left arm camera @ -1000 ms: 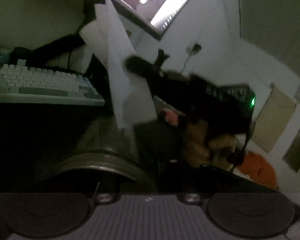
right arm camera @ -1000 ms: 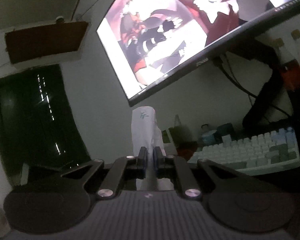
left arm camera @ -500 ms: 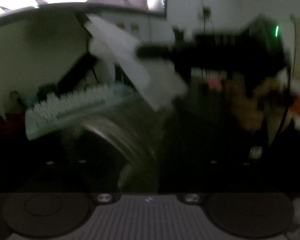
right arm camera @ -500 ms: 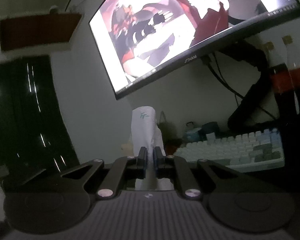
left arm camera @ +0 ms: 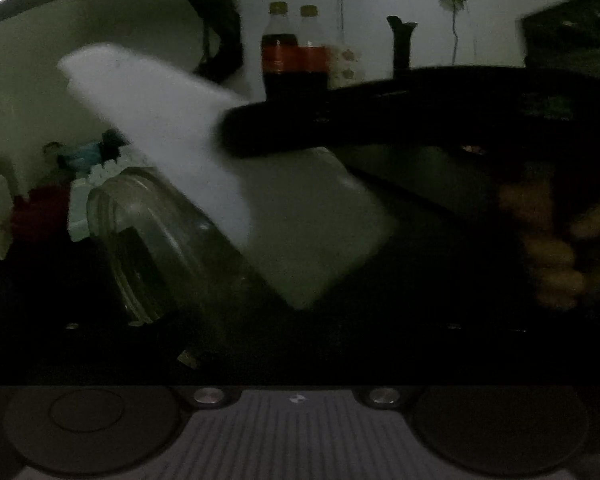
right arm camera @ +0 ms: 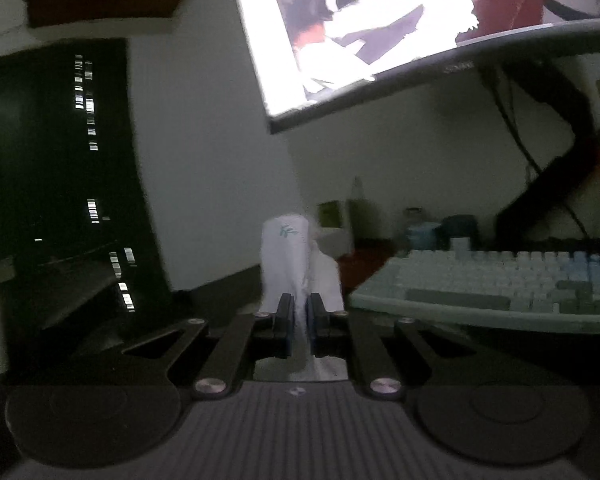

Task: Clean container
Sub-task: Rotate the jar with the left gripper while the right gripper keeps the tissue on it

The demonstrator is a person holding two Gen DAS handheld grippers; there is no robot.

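Between your right gripper's (right arm camera: 299, 310) jaws, clamped tight, stands a folded white tissue (right arm camera: 286, 256) with a small green leaf print near its top; no lettering legible. Long axis upright, tip toward the lit curved monitor (right arm camera: 380, 28). Clear glass container (left arm camera: 148, 240) lies tilted, mouth toward the pale keyboard (right arm camera: 500, 288), low left before your left gripper; its jaws are opening, nothing visibly pressed.

Right gripper (right arm camera: 299, 312) pinching white tissue (right arm camera: 290, 256), keyboard (right arm camera: 500, 288), monitor (right arm camera: 400, 28)
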